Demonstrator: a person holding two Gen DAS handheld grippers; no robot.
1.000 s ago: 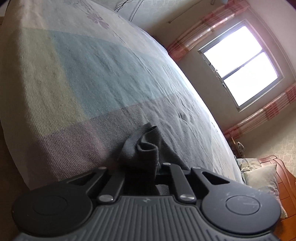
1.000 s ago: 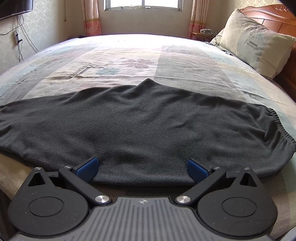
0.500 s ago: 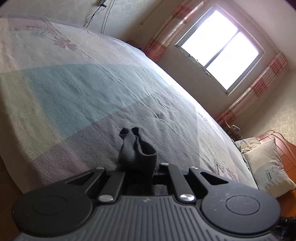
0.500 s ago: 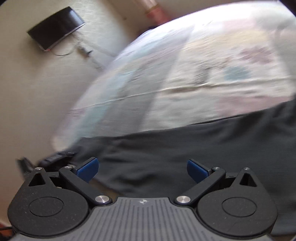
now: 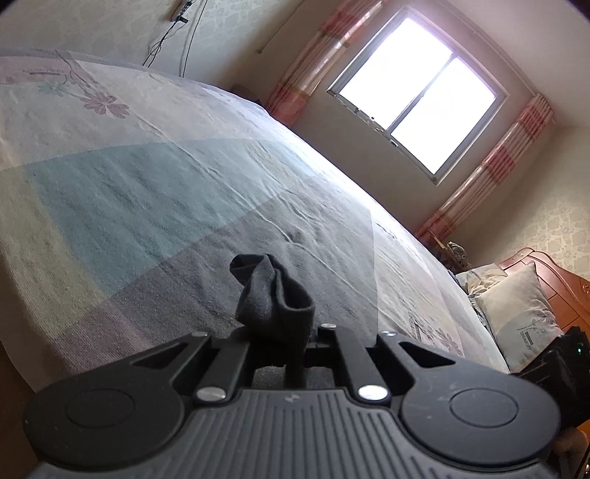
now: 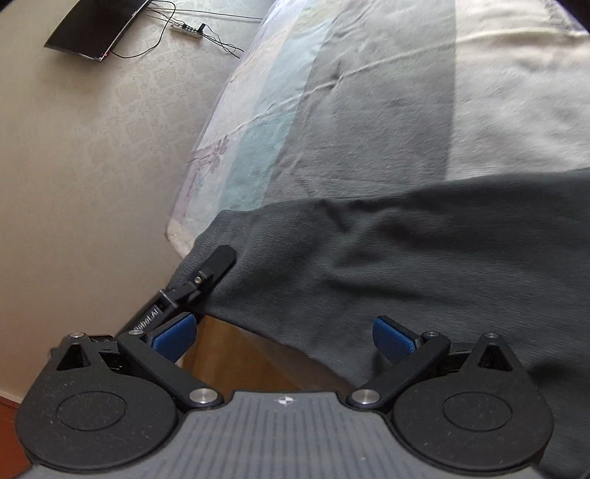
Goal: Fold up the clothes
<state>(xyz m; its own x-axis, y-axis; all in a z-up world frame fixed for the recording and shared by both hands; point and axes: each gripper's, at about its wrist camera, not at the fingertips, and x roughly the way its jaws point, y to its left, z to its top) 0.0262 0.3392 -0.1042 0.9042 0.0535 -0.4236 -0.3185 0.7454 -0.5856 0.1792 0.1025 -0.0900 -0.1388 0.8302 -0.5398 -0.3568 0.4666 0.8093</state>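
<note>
Left gripper: my jaws are pinched together on a bunched fold of the garment; the fold stands up past the fingertips, above the bed.
Left gripper, seen from the right wrist: it clamps the garment's corner at the bed's near edge, just beyond my right tool's left pad.
Right gripper: my jaws stand wide apart, blue pads bare; I hold nothing. The garment's hem runs between and just past the pads; I cannot tell whether either pad touches it.
Garment: dark grey knit, spread across the near part of the bed, rumpled, its lower edge hanging over the side.
Bed: patchwork cover in blue, grey and cream, with a flower print.
Pillow: at the head end, against a wooden headboard.
Window: bright, between striped curtains.
Wall items: a dark screen and a power strip with cables.
</note>
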